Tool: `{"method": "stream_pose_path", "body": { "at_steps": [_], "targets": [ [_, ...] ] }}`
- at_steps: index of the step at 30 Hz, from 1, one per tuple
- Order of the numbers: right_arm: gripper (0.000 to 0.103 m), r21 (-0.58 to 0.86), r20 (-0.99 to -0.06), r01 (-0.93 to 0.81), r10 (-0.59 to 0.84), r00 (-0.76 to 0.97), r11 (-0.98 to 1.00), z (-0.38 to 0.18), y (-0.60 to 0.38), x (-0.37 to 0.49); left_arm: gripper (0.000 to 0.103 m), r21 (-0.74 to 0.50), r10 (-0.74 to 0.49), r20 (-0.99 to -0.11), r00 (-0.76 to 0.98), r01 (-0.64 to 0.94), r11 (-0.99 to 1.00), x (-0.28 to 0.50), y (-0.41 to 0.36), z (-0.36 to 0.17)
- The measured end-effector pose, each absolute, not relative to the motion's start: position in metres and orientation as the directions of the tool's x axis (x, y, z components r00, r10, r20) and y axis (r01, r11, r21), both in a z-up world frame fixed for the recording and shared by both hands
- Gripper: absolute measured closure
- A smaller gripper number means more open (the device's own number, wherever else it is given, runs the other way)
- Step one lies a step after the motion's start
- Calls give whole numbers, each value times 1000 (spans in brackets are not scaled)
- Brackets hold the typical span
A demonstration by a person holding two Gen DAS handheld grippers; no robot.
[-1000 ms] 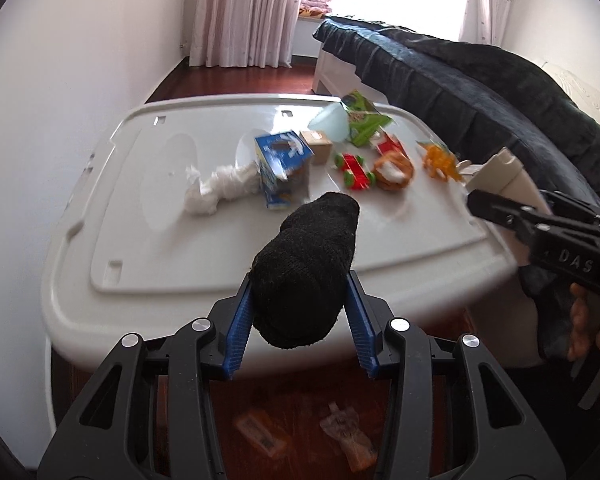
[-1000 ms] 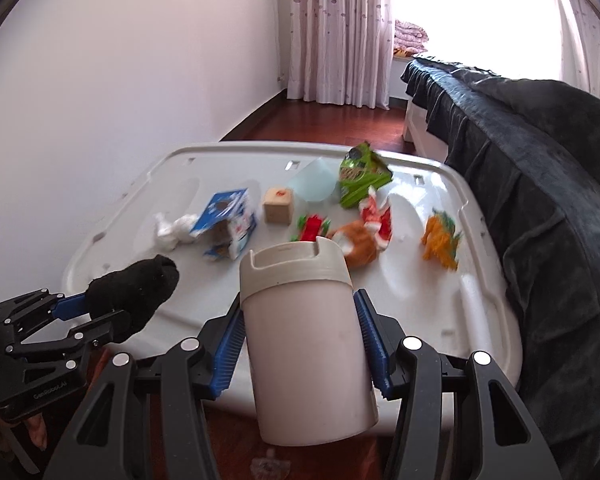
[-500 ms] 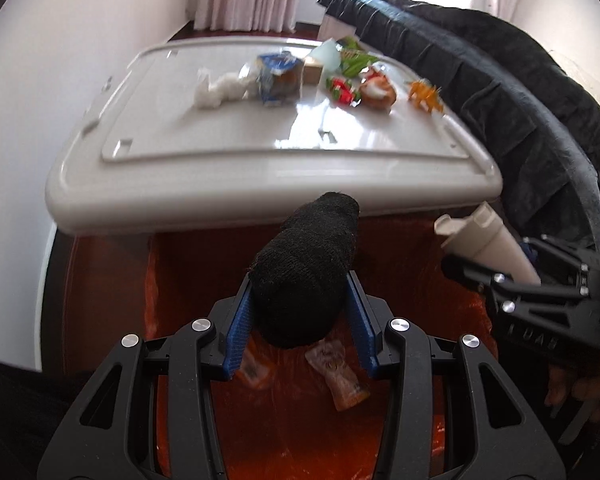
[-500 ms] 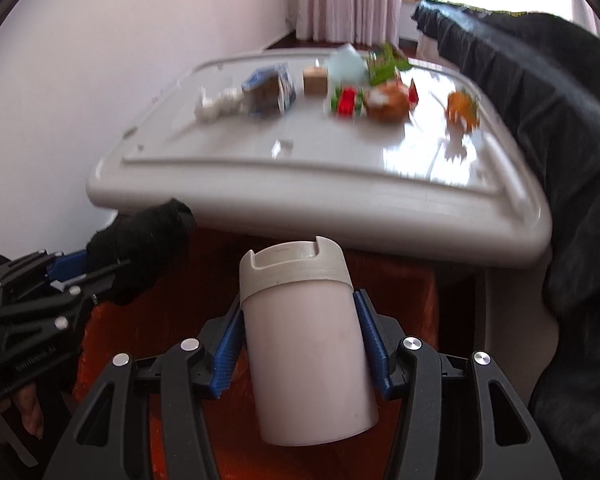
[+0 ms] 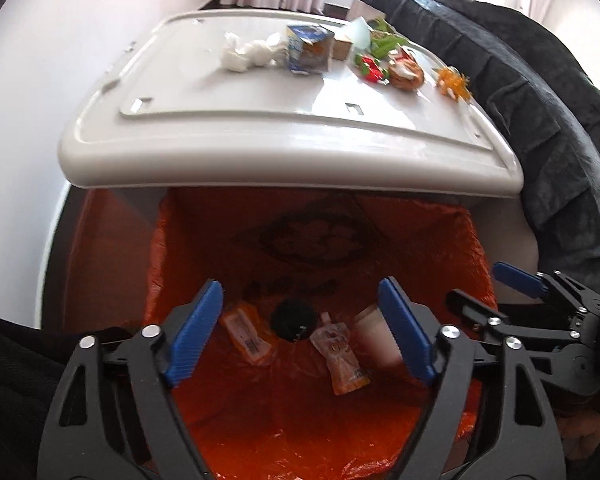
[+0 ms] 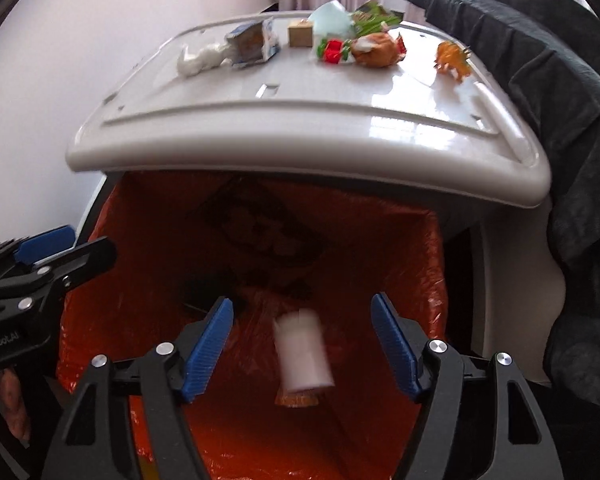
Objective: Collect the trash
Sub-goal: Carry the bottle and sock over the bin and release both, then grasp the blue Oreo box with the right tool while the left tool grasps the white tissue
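Both grippers hang open over a bin lined with an orange bag [image 5: 452, 240]. My left gripper [image 5: 300, 332] is open and empty; the black sock [image 5: 293, 319] lies in the bag below it, beside two flat pouches [image 5: 342, 356]. My right gripper [image 6: 302, 350] is open and empty; the white cup [image 6: 302, 354] is blurred, loose in the bag beneath it, and also shows in the left wrist view [image 5: 374, 334]. The right gripper shows at the right of the left wrist view [image 5: 532, 300].
The white lid-table [image 5: 236, 120] stands just beyond the bin and carries crumpled tissue [image 5: 246, 54], a blue carton [image 5: 308, 50], a small brown box [image 6: 300, 34], wrappers [image 6: 374, 50] and an orange toy [image 6: 452, 58]. A dark blanket-covered sofa [image 6: 540, 80] is at right, a white wall at left.
Both grippers moved down from the table to over the bin and opened. The sock and the cup left the jaws and dropped into the orange bag.
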State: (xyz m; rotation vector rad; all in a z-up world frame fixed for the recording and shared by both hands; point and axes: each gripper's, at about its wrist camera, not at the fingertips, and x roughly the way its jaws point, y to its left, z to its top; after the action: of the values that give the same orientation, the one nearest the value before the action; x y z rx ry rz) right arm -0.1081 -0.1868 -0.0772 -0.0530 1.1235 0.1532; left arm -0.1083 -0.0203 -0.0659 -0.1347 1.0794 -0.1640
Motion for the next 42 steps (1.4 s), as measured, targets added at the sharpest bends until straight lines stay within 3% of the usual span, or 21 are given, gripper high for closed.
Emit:
{"method": "stream_pose_path", "body": {
  "at_steps": [14,23,33,42],
  "targets": [
    [24,11,-864,-154,87,496,988,-53,-184,-89,23,-117,-128,-817,563,56,992,-96,-10,-41],
    [20,-1,-738,-201,135,661,980,6,-145,3,23,-111,-55,-736,675,-40,993,-60,26,-3],
    [21,-19,-767,-217,125,629,976,-34,-81,116,22,-94,-25,-703,711,-58,994,-39,41,4],
    [36,-70,-816,-206,63,575,976,-66,-70,160,23,-130,-47,-728,684,-70,989,-31,54,-12]
  ]
}}
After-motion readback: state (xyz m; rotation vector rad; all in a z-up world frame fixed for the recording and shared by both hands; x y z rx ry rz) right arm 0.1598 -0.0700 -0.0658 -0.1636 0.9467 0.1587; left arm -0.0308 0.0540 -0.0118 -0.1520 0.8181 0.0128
